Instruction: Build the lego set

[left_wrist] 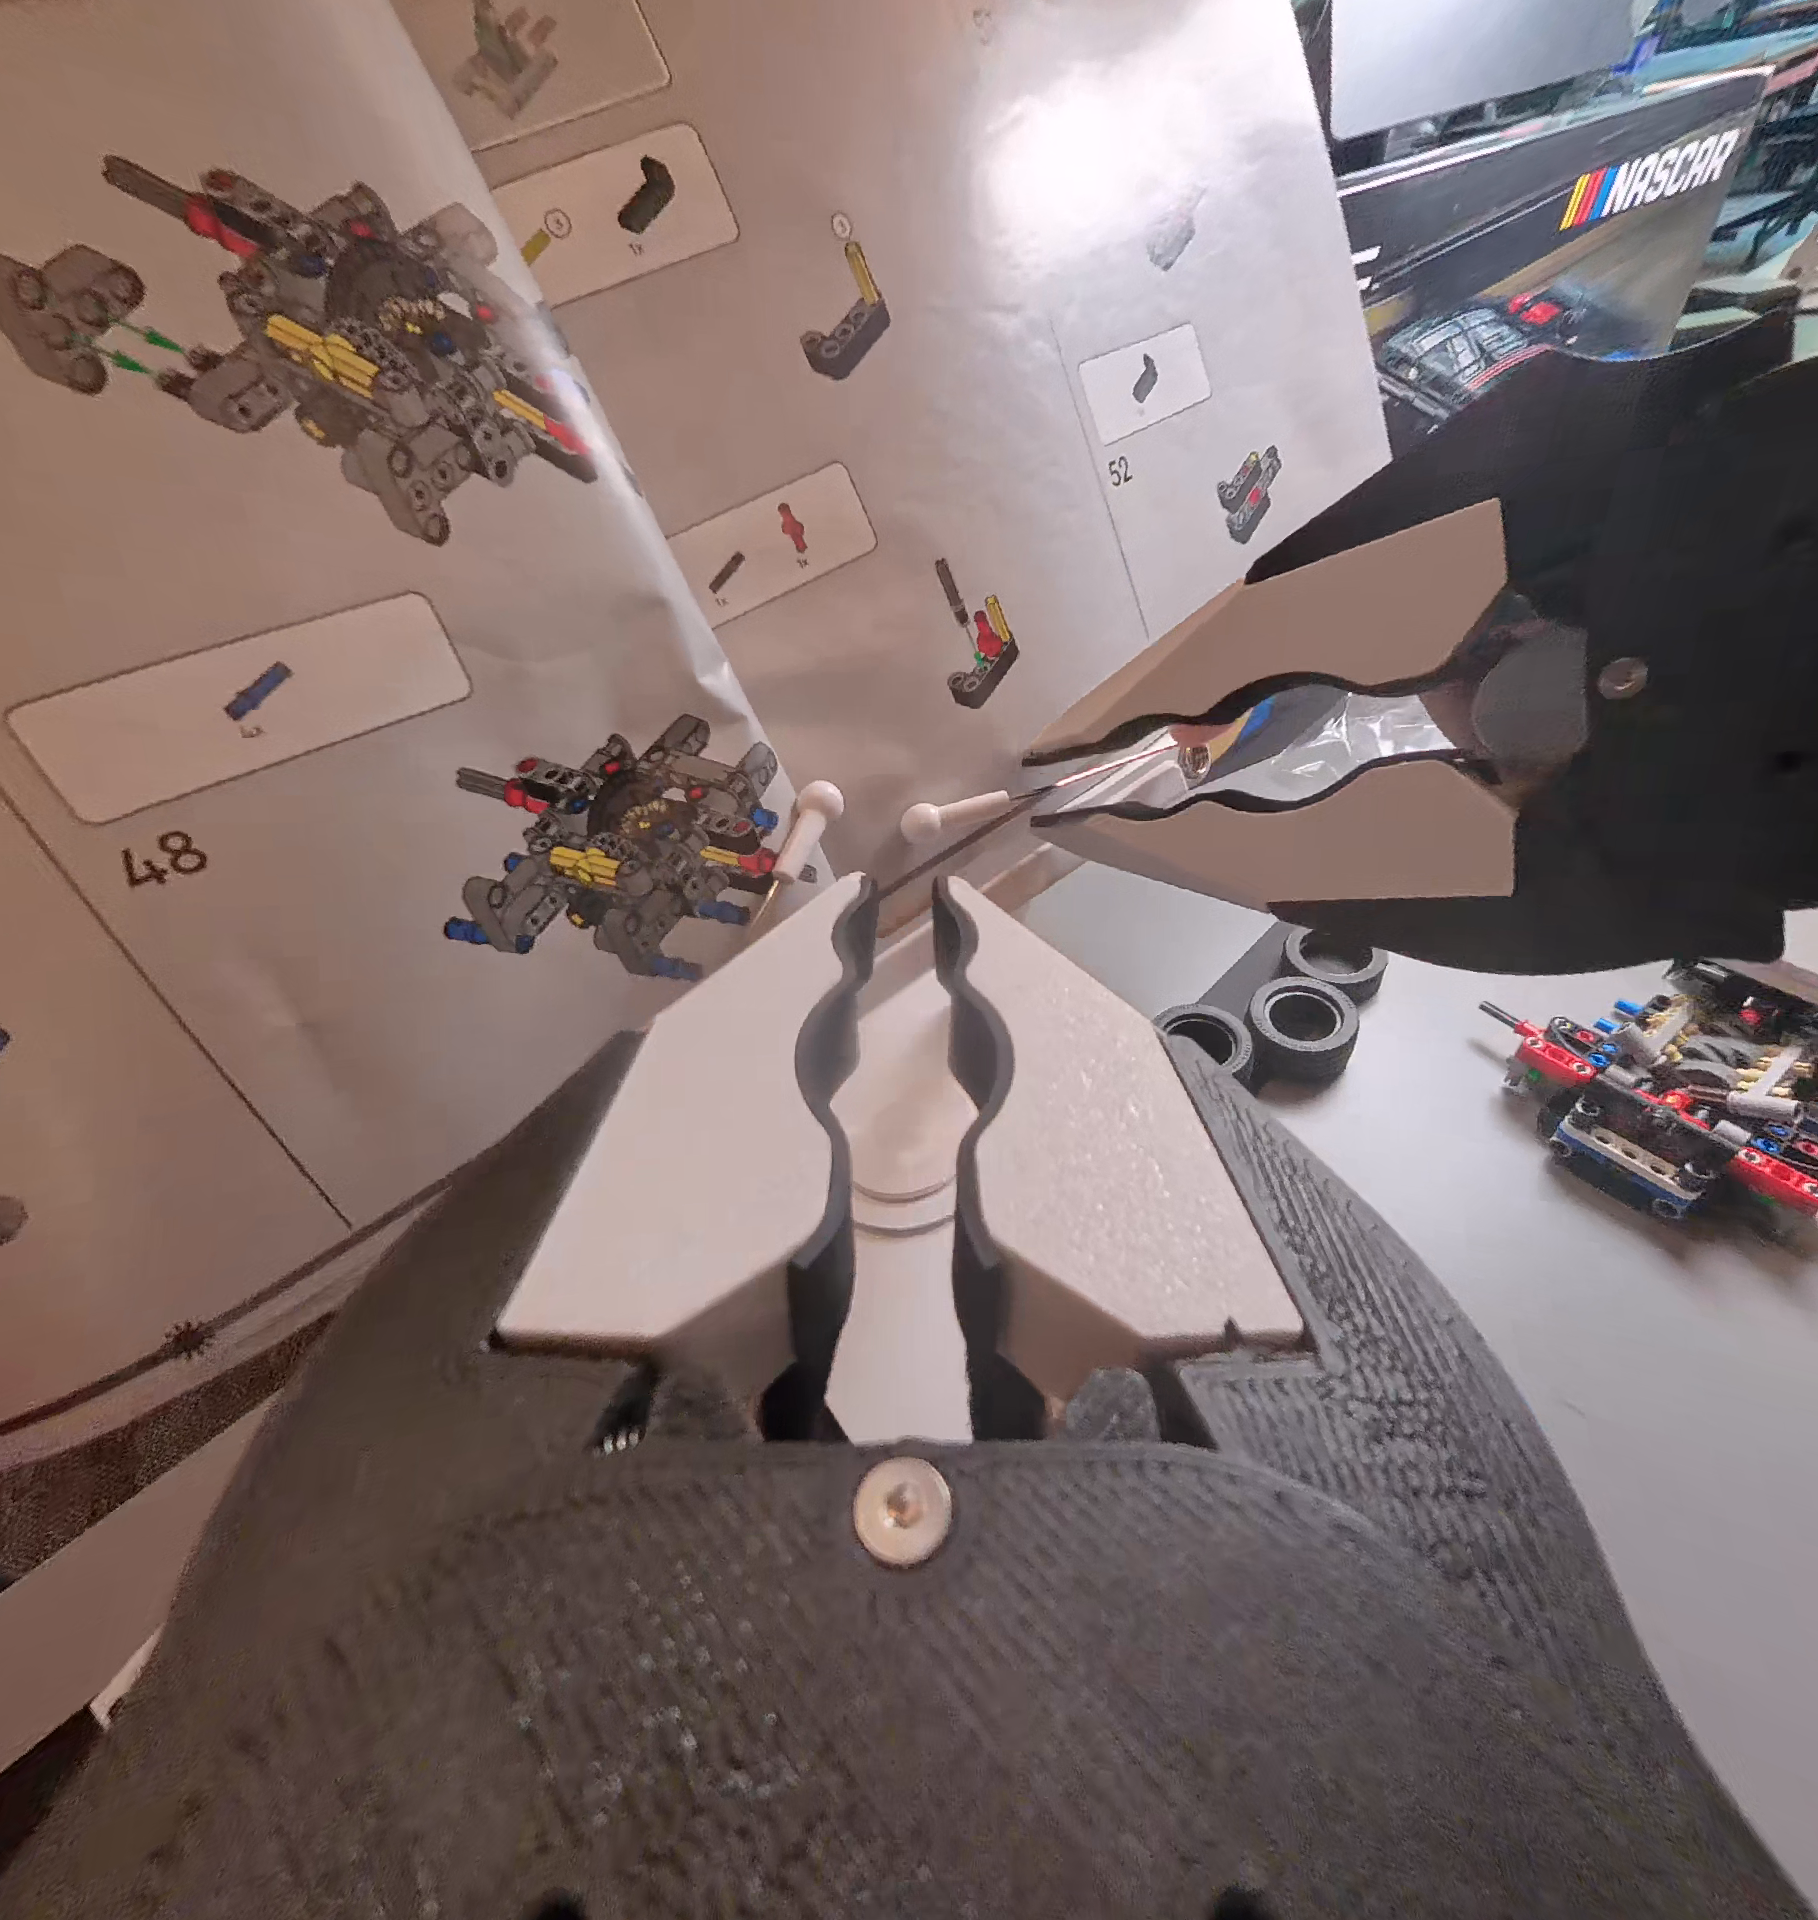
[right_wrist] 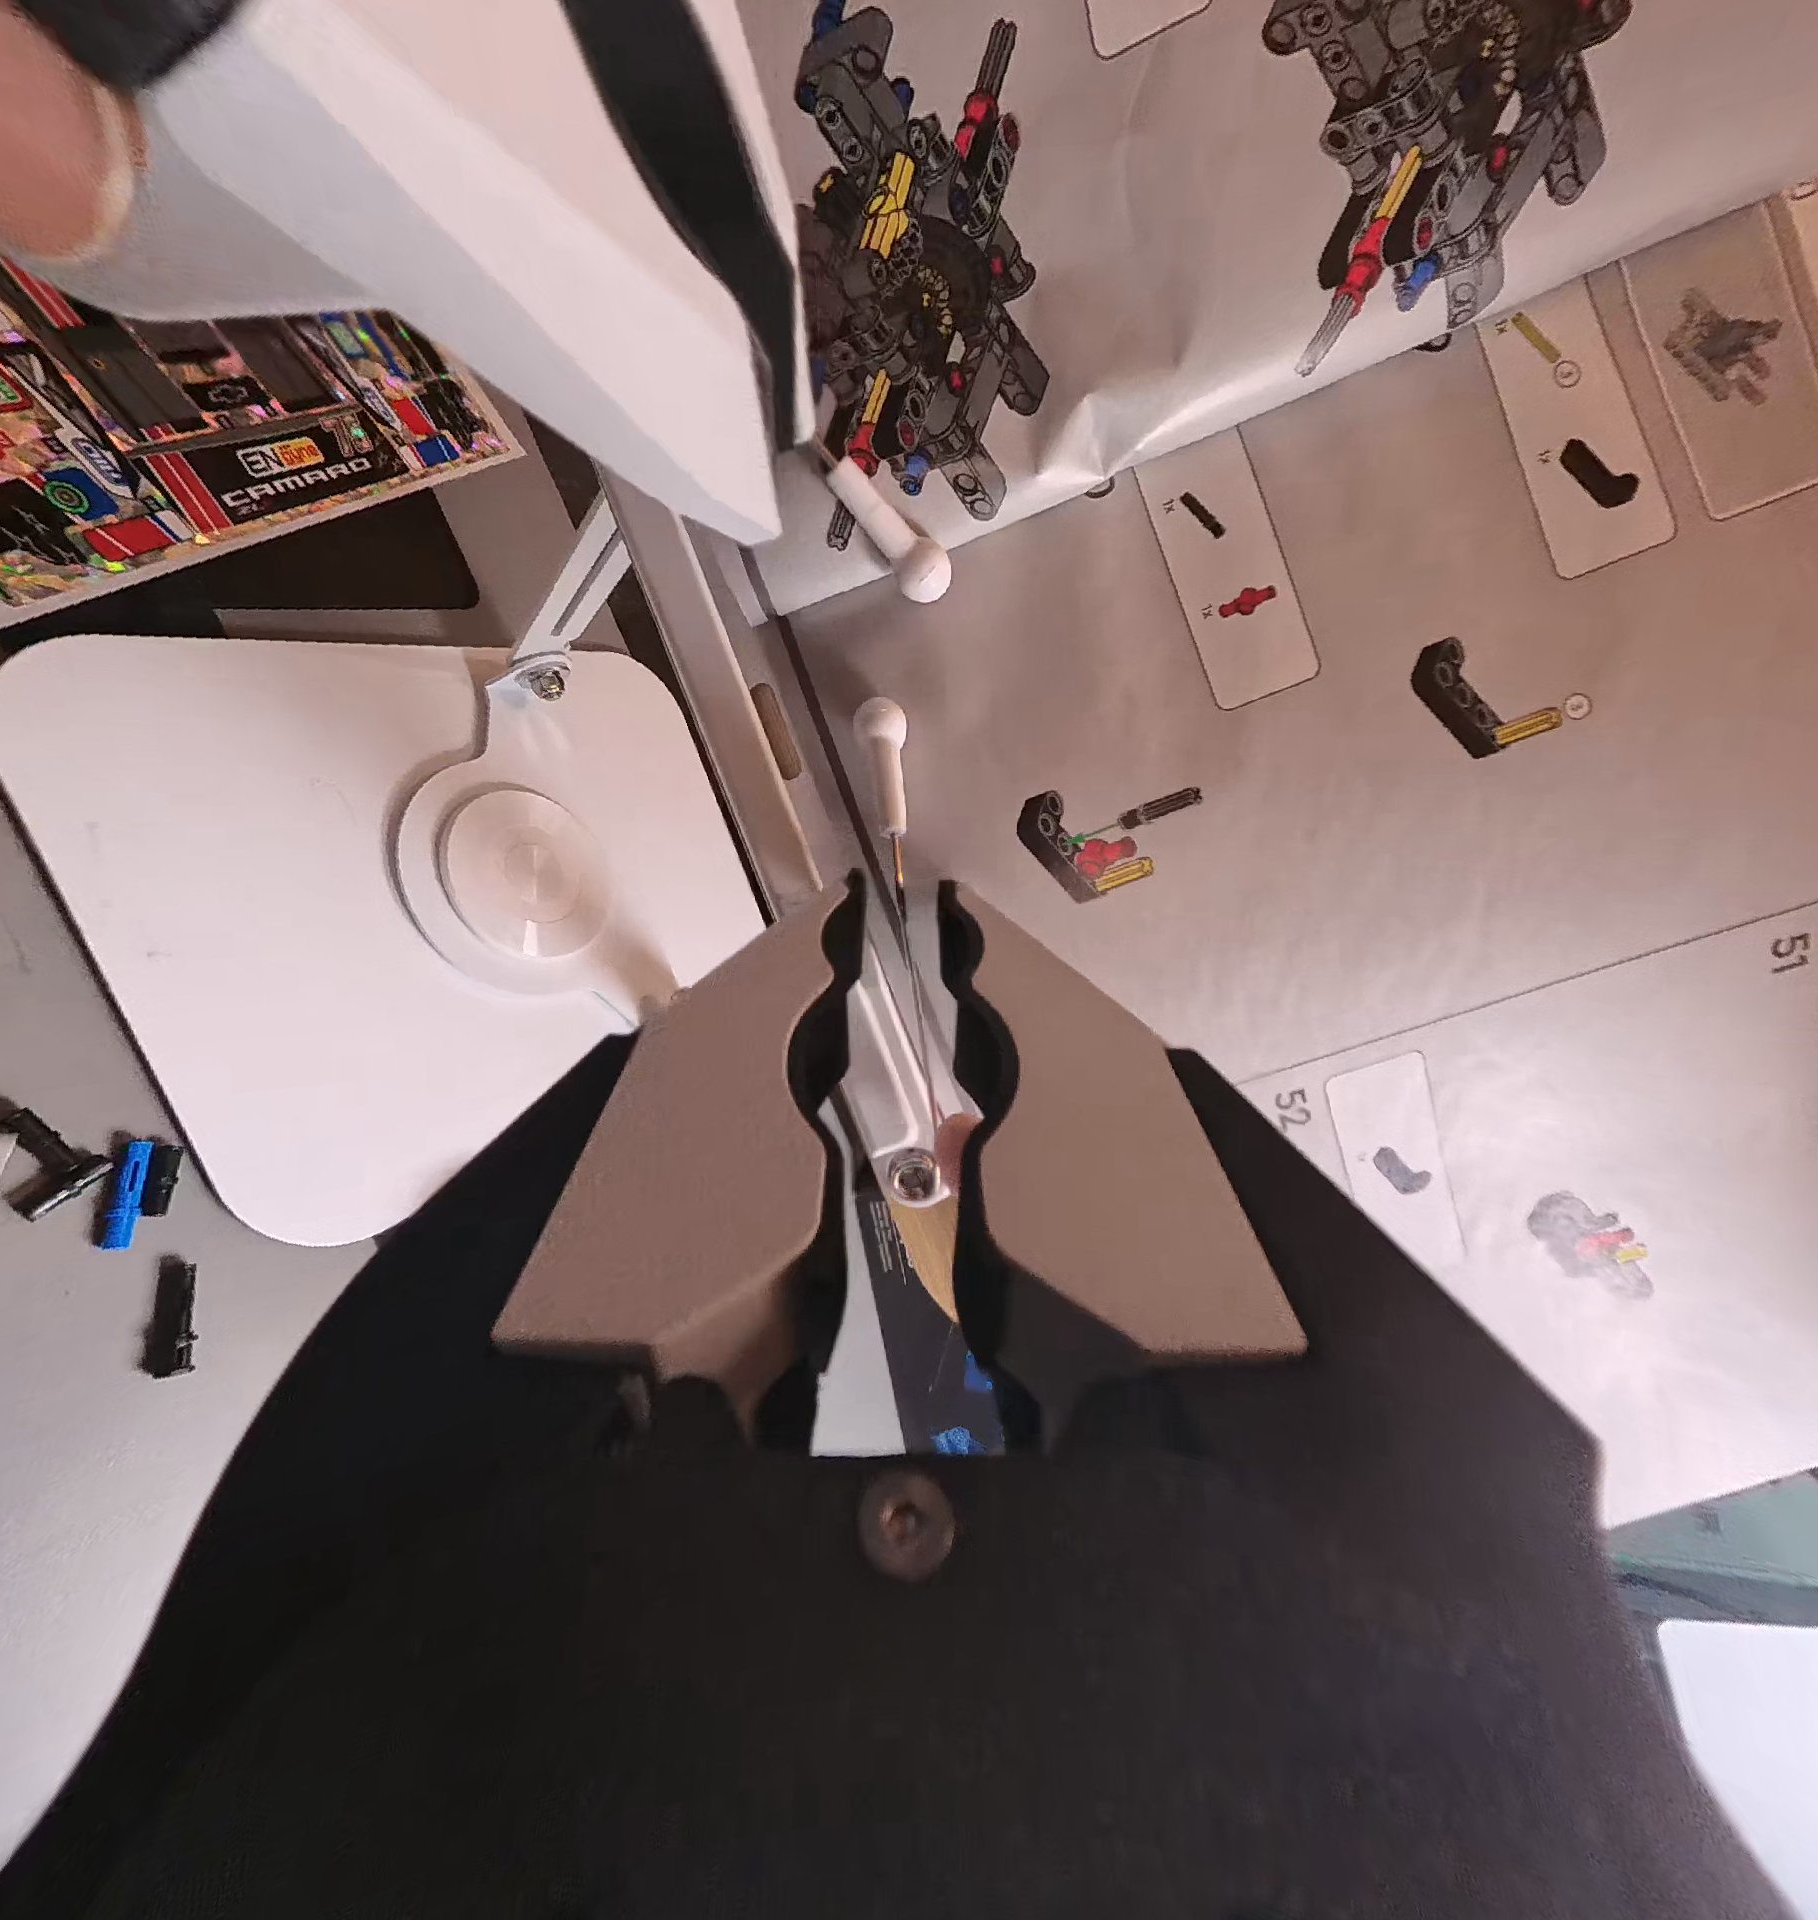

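The instruction booklet (left_wrist: 261, 727) stands open on a white stand, also in the right wrist view (right_wrist: 1404, 935). Two wire page holders with white ball tips (left_wrist: 817, 805) (left_wrist: 926, 821) press on its lower edge. My left gripper (left_wrist: 900, 894) is narrowly open and empty, its tips just below the holders. My right gripper (left_wrist: 1030, 788) comes in from the right. Its jaws stand narrowly apart around the wire of the right page holder (right_wrist: 877, 722), and I cannot see them pinch it. The partly built Lego model (left_wrist: 1694, 1122) lies on the table to the right.
Black tyres (left_wrist: 1300, 1018) lie beside the stand. The stand's white base plate (right_wrist: 209, 883) sits left of my right gripper (right_wrist: 900, 894). A blue pin (right_wrist: 136, 1190) and black pins (right_wrist: 170, 1314) lie loose on the table. A sticker sheet (right_wrist: 209, 447) lies behind. The set's box (left_wrist: 1559, 208) stands at back right. Spacing between my two grippers at the tips: around 7 centimetres.
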### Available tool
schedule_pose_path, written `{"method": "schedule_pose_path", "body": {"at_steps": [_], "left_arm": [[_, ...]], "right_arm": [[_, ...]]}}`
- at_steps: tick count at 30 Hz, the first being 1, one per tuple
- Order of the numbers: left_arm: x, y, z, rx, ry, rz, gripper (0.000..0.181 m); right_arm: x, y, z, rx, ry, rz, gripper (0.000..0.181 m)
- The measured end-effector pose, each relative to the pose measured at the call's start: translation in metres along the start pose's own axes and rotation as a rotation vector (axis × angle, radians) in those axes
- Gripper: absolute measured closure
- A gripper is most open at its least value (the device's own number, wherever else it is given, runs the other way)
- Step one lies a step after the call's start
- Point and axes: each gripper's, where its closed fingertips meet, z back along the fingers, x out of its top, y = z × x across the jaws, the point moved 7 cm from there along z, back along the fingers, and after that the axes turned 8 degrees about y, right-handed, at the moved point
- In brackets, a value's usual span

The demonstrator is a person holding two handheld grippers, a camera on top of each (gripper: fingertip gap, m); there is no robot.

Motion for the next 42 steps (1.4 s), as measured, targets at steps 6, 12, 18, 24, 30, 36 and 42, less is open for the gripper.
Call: {"method": "schedule_pose_path", "body": {"at_steps": [6, 12, 18, 24, 30, 36, 42], "left_arm": [[-0.005, -0.011, 0.032, -0.009, -0.077, 0.043, 0.159], [-0.018, -0.022, 0.072, -0.019, -0.130, 0.112, 0.146], [-0.047, -0.049, 0.126, 0.007, -0.132, 0.104, 0.137], [-0.090, -0.091, 0.189, 0.044, -0.081, 0.131, 0.135], [-0.109, -0.139, 0.218, 0.094, -0.149, 0.310, 0.132], [-0.122, -0.145, 0.179, 0.175, -0.181, 0.381, 0.128], [-0.138, -0.115, 0.145, 0.277, -0.173, 0.280, 0.133]], "right_arm": [[-0.006, 0.001, 0.043, 0.071, -0.096, -0.242, 0.148], [-0.036, 0.035, 0.116, 0.163, -0.195, -0.478, 0.142], [-0.081, 0.089, 0.185, 0.195, -0.240, -0.658, 0.142], [-0.119, 0.127, 0.220, 0.231, -0.278, -0.840, 0.142], [-0.129, 0.124, 0.220, 0.234, -0.319, -0.940, 0.138], [-0.128, 0.138, 0.224, 0.265, -0.327, -0.949, 0.134], [-0.141, 0.119, 0.230, 0.146, -0.337, -0.963, 0.136]]}}
